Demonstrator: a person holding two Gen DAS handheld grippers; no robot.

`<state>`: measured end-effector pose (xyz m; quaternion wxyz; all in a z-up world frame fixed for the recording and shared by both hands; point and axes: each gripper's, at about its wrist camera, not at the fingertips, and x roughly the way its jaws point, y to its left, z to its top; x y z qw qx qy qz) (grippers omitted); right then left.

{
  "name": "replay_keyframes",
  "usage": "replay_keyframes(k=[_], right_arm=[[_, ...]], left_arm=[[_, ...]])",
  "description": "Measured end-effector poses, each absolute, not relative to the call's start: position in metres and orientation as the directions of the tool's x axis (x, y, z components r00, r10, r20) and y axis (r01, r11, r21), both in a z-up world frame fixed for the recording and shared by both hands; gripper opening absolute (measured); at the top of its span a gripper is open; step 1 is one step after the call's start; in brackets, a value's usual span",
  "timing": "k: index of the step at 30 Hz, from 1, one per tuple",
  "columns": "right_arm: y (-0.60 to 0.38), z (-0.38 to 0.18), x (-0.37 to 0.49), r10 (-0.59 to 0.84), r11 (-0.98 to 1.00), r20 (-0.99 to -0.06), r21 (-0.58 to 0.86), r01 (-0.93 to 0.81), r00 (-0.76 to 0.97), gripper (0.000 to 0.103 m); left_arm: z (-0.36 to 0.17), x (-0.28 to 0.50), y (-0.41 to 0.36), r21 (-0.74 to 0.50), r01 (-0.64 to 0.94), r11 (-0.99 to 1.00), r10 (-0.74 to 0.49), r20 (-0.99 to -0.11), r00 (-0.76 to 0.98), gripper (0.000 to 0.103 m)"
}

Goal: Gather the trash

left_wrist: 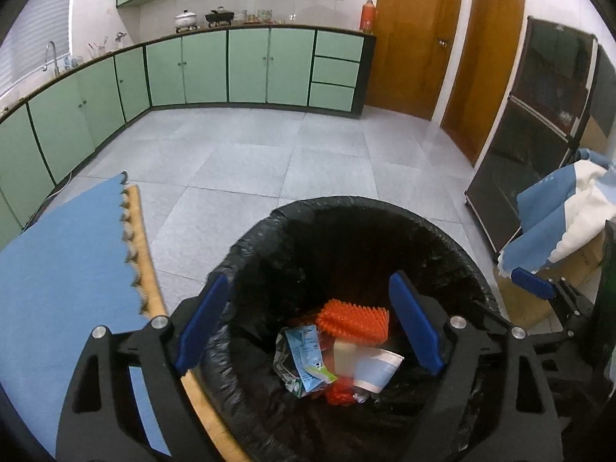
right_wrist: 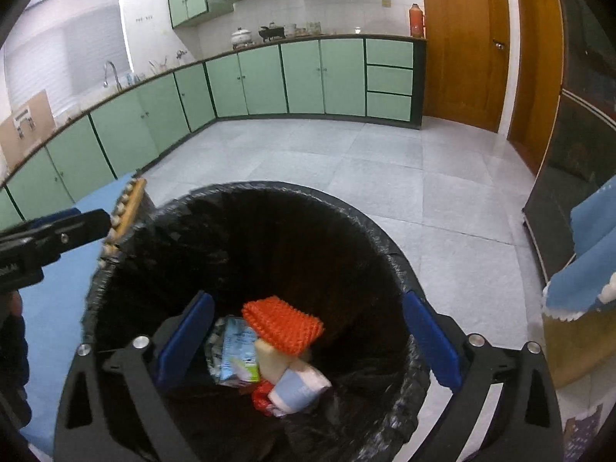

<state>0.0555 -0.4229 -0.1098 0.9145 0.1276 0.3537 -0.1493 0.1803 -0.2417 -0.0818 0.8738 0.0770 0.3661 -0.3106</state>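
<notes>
A bin lined with a black bag (left_wrist: 346,208) (right_wrist: 269,186) stands on the floor below both grippers. In it lie an orange spiky net (left_wrist: 352,321) (right_wrist: 283,323), a crumpled blue-and-white carton (left_wrist: 304,358) (right_wrist: 236,354), a cream block (left_wrist: 344,358) (right_wrist: 271,358), a paper cup (left_wrist: 375,369) (right_wrist: 296,389) and a red wrapper (left_wrist: 338,392) (right_wrist: 261,398). My left gripper (left_wrist: 310,325) hangs open over the bin's left side, with nothing between its blue pads. My right gripper (right_wrist: 308,342) is wide open above the bin's mouth and also holds nothing. The cup looks blurred in the right wrist view.
A blue foam mat (left_wrist: 57,288) on a wooden-edged table (left_wrist: 142,254) touches the bin's left side. At right stand a cardboard box with blue and white mats (left_wrist: 558,211) and a dark cabinet (left_wrist: 539,134). Grey tiled floor (left_wrist: 269,154) stretches to green cabinets (left_wrist: 246,65) and wooden doors.
</notes>
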Motion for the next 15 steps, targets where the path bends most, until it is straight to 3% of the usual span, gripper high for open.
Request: replay_keyframes(k=[15], right_arm=[[-0.361, -0.051, 0.024, -0.076, 0.948, -0.636, 0.194, 0.254, 0.768, 0.097]], left_arm=[[-0.049, 0.127, -0.165, -0.042, 0.532, 0.846, -0.431, -0.642, 0.635, 0.091]])
